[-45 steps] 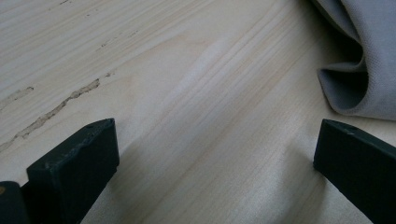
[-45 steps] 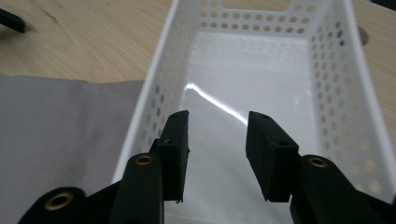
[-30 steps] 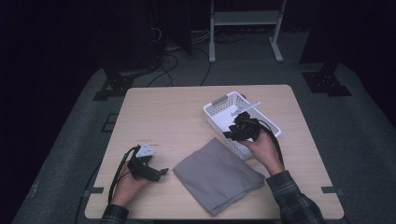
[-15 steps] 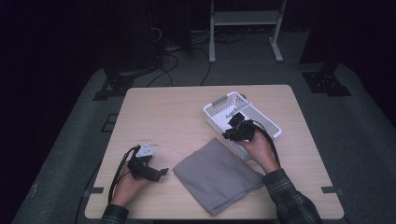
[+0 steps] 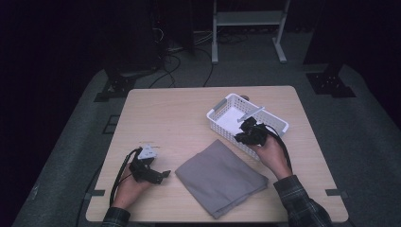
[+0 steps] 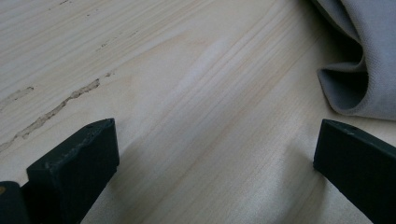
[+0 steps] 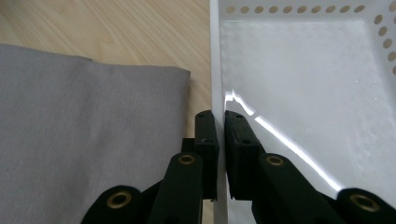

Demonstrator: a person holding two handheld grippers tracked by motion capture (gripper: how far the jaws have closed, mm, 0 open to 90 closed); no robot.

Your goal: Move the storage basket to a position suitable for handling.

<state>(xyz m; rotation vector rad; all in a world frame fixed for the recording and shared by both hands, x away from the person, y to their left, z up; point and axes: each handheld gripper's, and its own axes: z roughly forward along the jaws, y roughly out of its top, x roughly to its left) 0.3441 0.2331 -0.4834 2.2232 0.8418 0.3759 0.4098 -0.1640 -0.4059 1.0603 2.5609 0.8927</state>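
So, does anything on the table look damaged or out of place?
Only slightly. The wooden tabletop has a chipped, cracked line in its surface near the left hand-held gripper. The white perforated plastic basket sits askew to the table edges.

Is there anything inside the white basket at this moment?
The white basket looks empty: its bare glossy floor shows in the right gripper view. The right tongs are shut on its near wall, and they hide a small strip of the floor close to that wall.

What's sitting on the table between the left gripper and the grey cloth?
Nothing: in the high view, bare wood separates the left gripper from the cloth. The left gripper view shows the same bare table.
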